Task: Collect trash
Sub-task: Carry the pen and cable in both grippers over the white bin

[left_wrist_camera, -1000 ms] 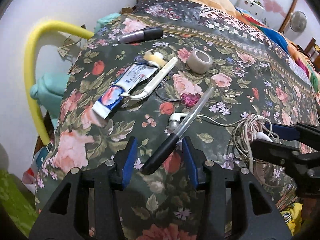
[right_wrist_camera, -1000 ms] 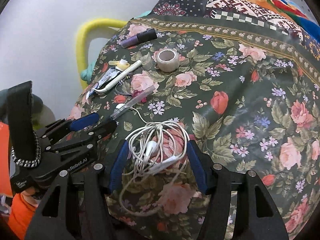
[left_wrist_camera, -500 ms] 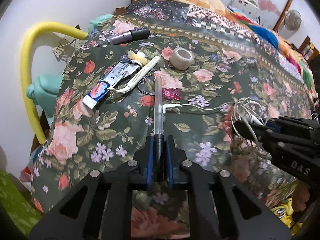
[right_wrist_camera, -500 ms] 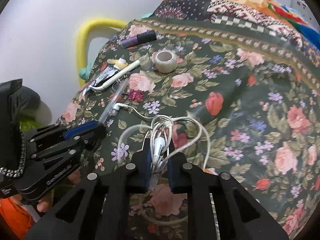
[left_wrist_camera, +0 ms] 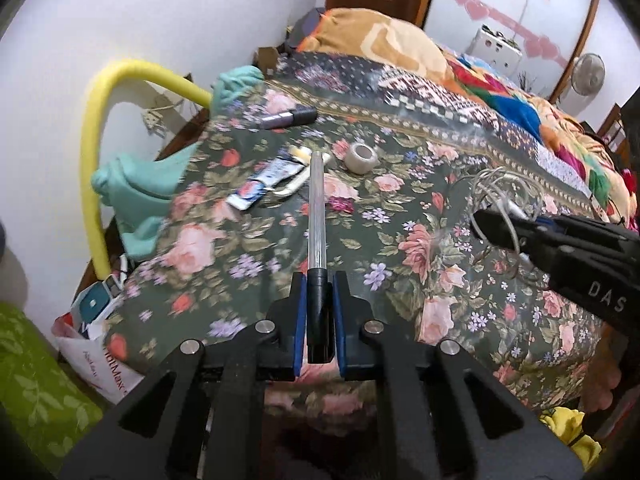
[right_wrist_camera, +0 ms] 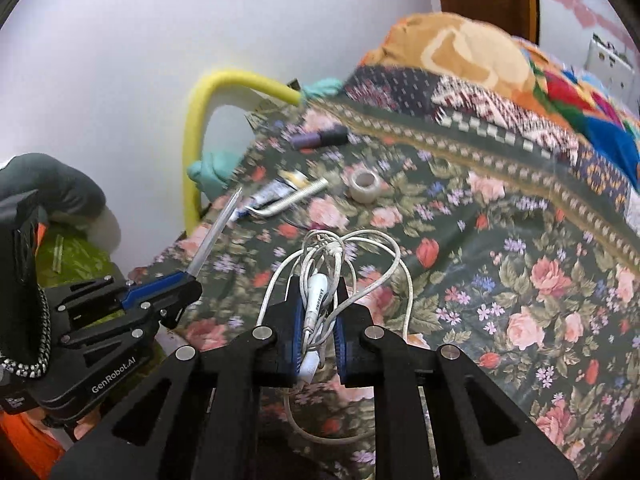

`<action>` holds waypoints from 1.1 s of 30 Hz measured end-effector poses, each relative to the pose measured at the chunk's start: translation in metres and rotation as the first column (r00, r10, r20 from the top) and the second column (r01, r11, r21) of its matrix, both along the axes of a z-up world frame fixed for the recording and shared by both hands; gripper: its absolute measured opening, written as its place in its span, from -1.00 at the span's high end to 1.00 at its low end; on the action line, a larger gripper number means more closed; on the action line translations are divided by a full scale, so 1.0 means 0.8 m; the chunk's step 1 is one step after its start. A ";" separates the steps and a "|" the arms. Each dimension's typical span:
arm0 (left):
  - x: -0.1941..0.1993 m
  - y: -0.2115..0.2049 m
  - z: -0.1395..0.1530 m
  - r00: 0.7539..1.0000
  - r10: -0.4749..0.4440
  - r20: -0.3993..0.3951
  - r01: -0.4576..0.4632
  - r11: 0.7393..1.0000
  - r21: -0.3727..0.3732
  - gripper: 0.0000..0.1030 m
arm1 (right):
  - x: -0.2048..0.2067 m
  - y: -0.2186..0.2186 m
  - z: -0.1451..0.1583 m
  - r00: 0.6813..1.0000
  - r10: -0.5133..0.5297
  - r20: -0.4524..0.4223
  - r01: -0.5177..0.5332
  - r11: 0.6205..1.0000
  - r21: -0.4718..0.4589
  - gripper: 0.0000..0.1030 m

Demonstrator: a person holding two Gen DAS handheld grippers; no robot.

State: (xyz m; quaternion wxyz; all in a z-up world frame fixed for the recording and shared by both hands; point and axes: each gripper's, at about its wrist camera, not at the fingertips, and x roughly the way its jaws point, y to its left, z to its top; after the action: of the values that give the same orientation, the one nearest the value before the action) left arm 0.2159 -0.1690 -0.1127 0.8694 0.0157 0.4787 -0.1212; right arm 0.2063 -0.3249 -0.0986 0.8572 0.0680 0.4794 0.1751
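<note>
My left gripper [left_wrist_camera: 318, 280] is shut on the black end of a clear pen [left_wrist_camera: 316, 216] and holds it above the floral bedspread [left_wrist_camera: 400, 264]. My right gripper [right_wrist_camera: 318, 296] is shut on a tangled white cable [right_wrist_camera: 320, 268] with earphones, lifted off the bed; it also shows in the left wrist view [left_wrist_camera: 500, 196]. On the bed lie a toothpaste tube [left_wrist_camera: 264, 182], a white toothbrush [right_wrist_camera: 296, 200], a tape roll [left_wrist_camera: 361, 157] and a purple-black marker [left_wrist_camera: 286, 118].
A yellow foam tube [left_wrist_camera: 100, 128] arches by the white wall at left. Teal cloth [left_wrist_camera: 140, 188] hangs off the bed edge. A white plastic bag [left_wrist_camera: 100, 344] sits on the floor below. Pillows and blankets [left_wrist_camera: 400, 52] pile at the far end.
Both grippers closed, the left on the pen and the right on the cable bundle, then lifted them up and back from the bed.
</note>
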 end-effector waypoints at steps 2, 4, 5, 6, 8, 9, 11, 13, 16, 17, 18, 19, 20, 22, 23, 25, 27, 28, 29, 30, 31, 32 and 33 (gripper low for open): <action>-0.010 0.011 0.009 1.000 0.022 0.009 -0.022 1.000 -0.001 0.78 | -0.008 0.010 0.013 1.000 0.015 0.022 -0.015 1.000 -0.004 0.77; -0.024 0.028 0.018 0.998 0.053 0.017 -0.053 0.999 -0.007 0.78 | -0.016 0.022 0.026 0.998 0.035 0.048 -0.035 0.999 -0.013 0.77; -0.030 0.035 0.021 0.998 0.065 0.022 -0.065 0.998 -0.004 0.78 | -0.021 0.030 0.033 0.997 0.047 0.063 -0.046 0.999 -0.015 0.77; -0.037 0.042 0.025 0.997 0.078 0.027 -0.078 0.997 0.001 0.78 | -0.026 0.036 0.038 0.996 0.056 0.072 -0.055 0.998 -0.015 0.77; -0.052 0.057 0.032 0.994 0.104 0.038 -0.105 0.995 0.004 0.78 | -0.037 0.051 0.049 0.993 0.076 0.090 -0.075 0.997 -0.011 0.76; -0.060 0.065 0.035 0.992 0.116 0.042 -0.116 0.993 0.004 0.78 | -0.041 0.058 0.053 0.992 0.086 0.097 -0.085 0.996 -0.009 0.76; -0.077 0.081 0.041 0.988 0.142 0.054 -0.143 0.990 0.010 0.78 | -0.050 0.073 0.059 0.988 0.106 0.109 -0.106 0.994 -0.010 0.76; -0.093 0.097 0.047 0.984 0.165 0.067 -0.167 0.986 0.012 0.78 | -0.059 0.090 0.064 0.985 0.130 0.115 -0.130 0.991 -0.011 0.76; -0.118 0.125 0.053 0.975 0.205 0.085 -0.207 0.978 0.016 0.78 | -0.073 0.117 0.067 0.978 0.167 0.124 -0.166 0.986 -0.018 0.76; -0.125 0.132 0.054 0.973 0.214 0.088 -0.216 0.976 0.017 0.78 | -0.077 0.126 0.068 0.976 0.181 0.123 -0.180 0.983 -0.019 0.76; -0.131 0.140 0.054 0.970 0.225 0.090 -0.228 0.974 0.018 0.78 | -0.083 0.137 0.068 0.973 0.196 0.123 -0.195 0.981 -0.020 0.76; -0.140 0.151 0.054 0.967 0.240 0.091 -0.242 0.970 0.017 0.78 | -0.088 0.147 0.069 0.970 0.210 0.123 -0.209 0.978 -0.021 0.76; -0.148 0.159 0.054 0.964 0.250 0.090 -0.252 0.968 0.015 0.78 | -0.091 0.154 0.068 0.968 0.220 0.122 -0.219 0.976 -0.022 0.76; -0.163 0.178 0.052 0.957 0.276 0.087 -0.278 0.961 0.009 0.78 | -0.101 0.174 0.068 0.961 0.248 0.120 -0.246 0.969 -0.026 0.76; -0.170 0.186 0.050 0.954 0.289 0.085 -0.291 0.957 0.008 0.78 | -0.105 0.182 0.067 0.958 0.260 0.120 -0.259 0.966 -0.029 0.77; -0.183 0.204 0.046 0.946 0.315 0.078 -0.316 0.949 0.004 0.78 | -0.114 0.201 0.064 0.950 0.288 0.117 -0.286 0.958 -0.036 0.76; -0.196 0.218 0.042 0.939 0.336 0.072 -0.338 0.941 0.007 0.78 | -0.122 0.218 0.061 0.943 0.312 0.113 -0.309 0.950 -0.040 0.76; -0.203 0.226 0.037 0.934 0.350 0.068 -0.351 0.936 0.012 0.78 | -0.127 0.228 0.059 0.938 0.328 0.109 -0.325 0.945 -0.044 0.76; -0.209 0.232 0.034 0.931 0.359 0.065 -0.361 0.932 0.018 0.78 | -0.130 0.237 0.056 0.935 0.339 0.105 -0.336 0.941 -0.048 0.76; -0.214 0.239 0.030 0.928 0.369 0.061 -0.371 0.929 0.023 0.78 | -0.133 0.245 0.053 0.931 0.351 0.100 -0.347 0.936 -0.050 0.76; -0.221 0.247 0.024 0.923 0.382 0.054 -0.383 0.923 0.029 0.78 | -0.137 0.254 0.049 0.926 0.365 0.094 -0.362 0.931 -0.054 0.76; -0.226 0.253 0.020 0.920 0.390 0.049 -0.392 0.920 0.032 0.78 | -0.140 0.260 0.047 0.923 0.374 0.090 -0.370 0.927 -0.058 0.76; -0.231 0.261 0.013 0.915 0.402 0.040 -0.403 0.914 0.036 0.78 | -0.144 0.270 0.042 0.918 0.388 0.083 -0.383 0.921 -0.063 0.76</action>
State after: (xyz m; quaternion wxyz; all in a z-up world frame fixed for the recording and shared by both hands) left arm 0.0309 0.0395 -0.1025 0.8826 -0.0622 0.4605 0.0710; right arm 0.0913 -0.1089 -0.0650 0.8287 -0.0556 0.4467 0.3325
